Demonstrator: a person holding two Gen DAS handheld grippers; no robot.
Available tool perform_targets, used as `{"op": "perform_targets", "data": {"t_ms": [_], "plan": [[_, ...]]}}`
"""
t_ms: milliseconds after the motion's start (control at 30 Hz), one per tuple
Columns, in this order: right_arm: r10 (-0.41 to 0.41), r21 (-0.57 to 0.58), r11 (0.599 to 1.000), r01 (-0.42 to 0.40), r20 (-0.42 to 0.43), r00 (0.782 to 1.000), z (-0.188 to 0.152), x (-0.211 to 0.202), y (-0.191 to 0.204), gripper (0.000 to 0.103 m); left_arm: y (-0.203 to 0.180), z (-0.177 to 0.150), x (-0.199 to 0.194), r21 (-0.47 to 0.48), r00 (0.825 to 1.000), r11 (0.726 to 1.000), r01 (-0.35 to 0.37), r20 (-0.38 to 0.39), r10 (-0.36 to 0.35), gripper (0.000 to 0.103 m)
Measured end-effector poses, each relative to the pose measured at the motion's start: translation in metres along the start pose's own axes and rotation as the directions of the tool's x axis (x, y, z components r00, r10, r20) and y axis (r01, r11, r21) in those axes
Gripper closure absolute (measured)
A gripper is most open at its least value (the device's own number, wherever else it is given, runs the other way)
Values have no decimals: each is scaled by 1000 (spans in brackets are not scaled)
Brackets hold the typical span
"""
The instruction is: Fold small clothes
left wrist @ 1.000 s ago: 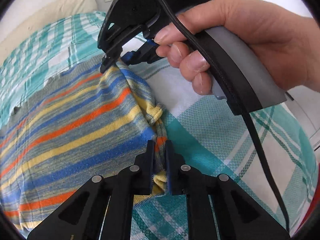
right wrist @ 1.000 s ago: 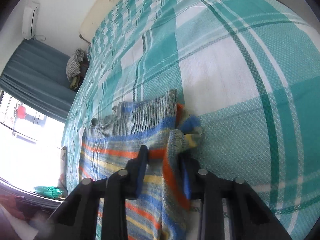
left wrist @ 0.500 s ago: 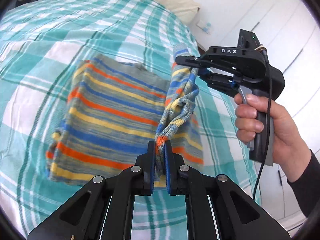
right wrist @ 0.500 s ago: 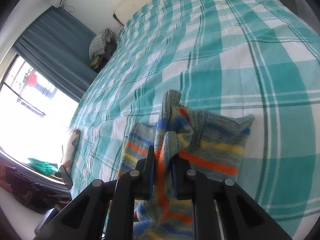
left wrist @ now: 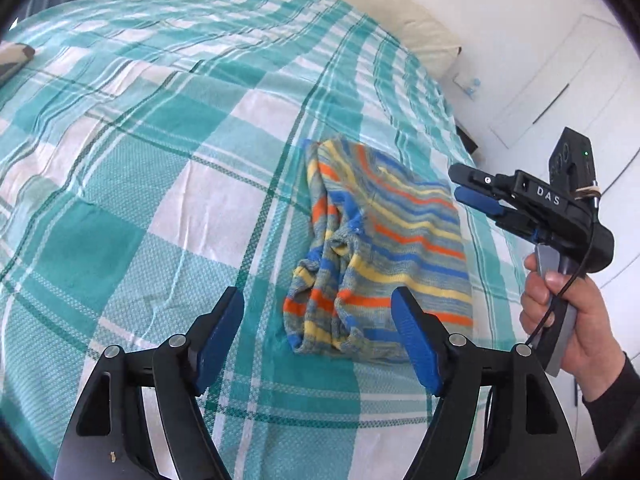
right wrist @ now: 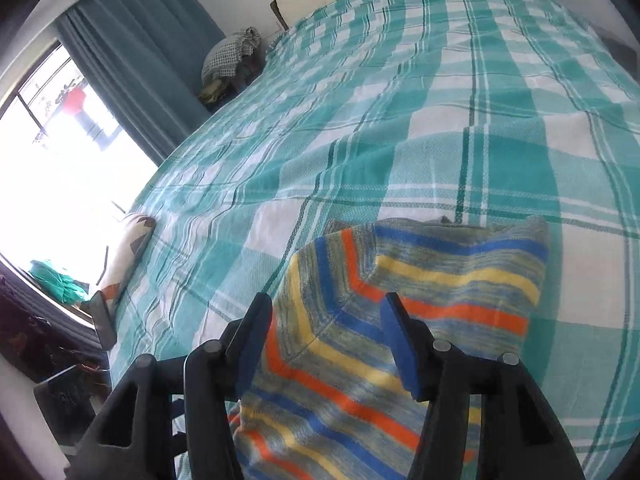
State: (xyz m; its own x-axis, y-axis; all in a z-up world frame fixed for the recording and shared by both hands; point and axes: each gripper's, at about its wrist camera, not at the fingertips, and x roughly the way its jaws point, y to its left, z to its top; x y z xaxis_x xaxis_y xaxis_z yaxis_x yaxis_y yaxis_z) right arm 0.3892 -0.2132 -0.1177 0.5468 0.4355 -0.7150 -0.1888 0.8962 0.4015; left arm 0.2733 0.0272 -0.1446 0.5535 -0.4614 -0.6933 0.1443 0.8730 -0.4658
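The striped knit garment lies folded in a loose bundle on my teal-and-white checked bedspread, towards the side of the bed nearest the white cupboard doors. My left gripper hovers above its near edge, tilted down, blue pads spread wide with nothing between them. My right gripper is held out level over the garment's far side by my right hand, which wraps the grey handle; in the right wrist view its fingers are parted too, with the stripes showing through the gap and no cloth pinched. Half a second ago both grippers were clamped on a raised fold; now both have let go and the cloth has dropped flat.
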Motion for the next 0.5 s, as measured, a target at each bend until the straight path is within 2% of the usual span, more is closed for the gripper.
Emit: {"op": "perform_targets", "data": {"t_ms": [100, 167, 200, 233, 267, 300, 333, 367, 400, 433, 467, 500], "plan": [[-84, -115, 990, 86, 24, 996, -32, -42, 6, 51, -23, 6, 20, 93, 999, 995, -33, -19, 35, 26], [-100, -178, 979, 101, 9, 995, -69, -58, 16, 61, -31, 19, 42, 141, 995, 986, -89, -22, 93, 26], [-101, -199, 975, 99, -2, 995, -90, -61, 20, 61, -29, 24, 53, 147, 992, 982, -119, -29, 125, 31], [-99, -216, 972, 92, -18, 995, -111, -60, 22, 61, -25, 28, 68, 151, 985, 976, -158, -51, 167, 48], [-89, -228, 971, 76, -44, 995, -128, -53, 23, 63, -18, 32, 86, 150, 971, 968, -201, -97, 217, 55], [-91, -228, 971, 70, -82, 993, -144, -40, 20, 65, -11, 34, 98, 131, 968, 971, -197, -131, 214, 56], [-118, -203, 975, 88, -144, 982, -158, -22, 12, 66, -5, 33, 95, 113, 970, 975, -189, -136, 204, 56], [-132, -168, 980, 104, -163, 978, -167, -13, 4, 66, -6, 34, 89, 113, 968, 975, -193, -139, 208, 56], [-126, -151, 983, 107, -119, 985, -169, -19, 5, 67, -10, 35, 77, 125, 967, 971, -203, -133, 219, 56], [-121, -133, 985, 106, -111, 986, -163, -28, 7, 67, -15, 37, 64, 142, 971, 970, -198, -106, 213, 51], [-101, -109, 990, 90, -96, 990, -156, -38, 7, 67, -20, 37, 51, 160, 977, 969, -186, -70, 199, 46], [-74, -97, 993, 68, -61, 995, -148, -51, 7, 67, -25, 39, 40, 176, 982, 968, -176, -38, 186, 31]]}}
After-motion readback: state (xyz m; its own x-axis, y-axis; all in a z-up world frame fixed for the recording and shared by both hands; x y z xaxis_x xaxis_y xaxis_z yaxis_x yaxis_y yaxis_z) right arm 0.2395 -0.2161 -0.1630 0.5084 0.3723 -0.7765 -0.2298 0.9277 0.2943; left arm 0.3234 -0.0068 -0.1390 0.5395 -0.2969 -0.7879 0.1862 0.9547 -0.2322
